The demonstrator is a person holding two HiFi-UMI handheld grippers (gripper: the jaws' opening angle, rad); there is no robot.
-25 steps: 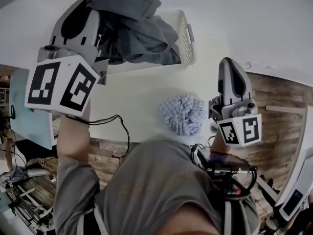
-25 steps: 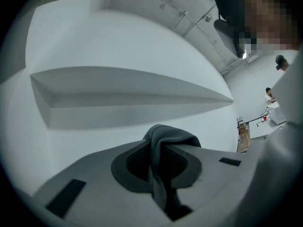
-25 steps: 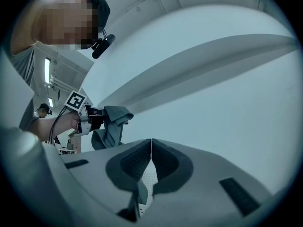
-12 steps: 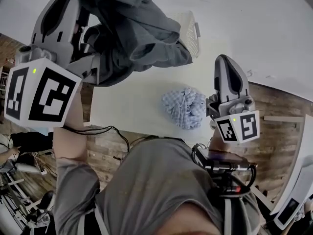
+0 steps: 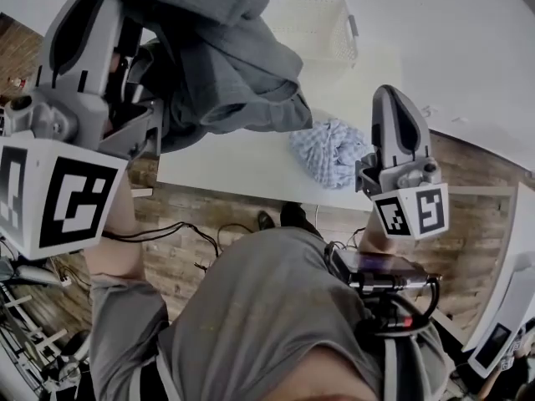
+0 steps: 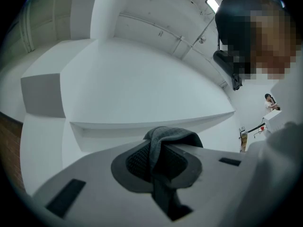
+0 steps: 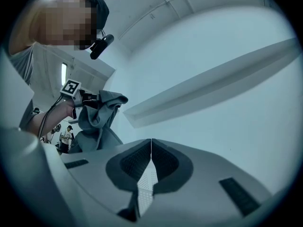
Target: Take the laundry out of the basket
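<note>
My left gripper [image 5: 113, 11] is raised close to the camera at the upper left, shut on a bunched grey garment [image 5: 226, 65] that hangs from its jaws above the white table [image 5: 226, 164]. In the left gripper view a fold of the grey garment [image 6: 168, 136] is pinched between the pads. A white slatted basket [image 5: 322, 27] stands at the table's far end; its inside is not visible. A crumpled blue checked cloth [image 5: 330, 150] lies on the table. Just right of it my right gripper [image 5: 394, 103] is shut with nothing held, its jaws [image 7: 150, 148] meeting edge to edge.
Wooden floor [image 5: 226, 215] shows below the table's near edge, with black cables [image 5: 188, 228] trailing there. White equipment [image 5: 501, 324] stands at the far right. A distant person [image 6: 271, 102] is seen at the room's side.
My left gripper has swung up and toward the camera with the grey garment, carrying it away from the basket. Basket and blue cloth have slid toward the upper right of the view.
</note>
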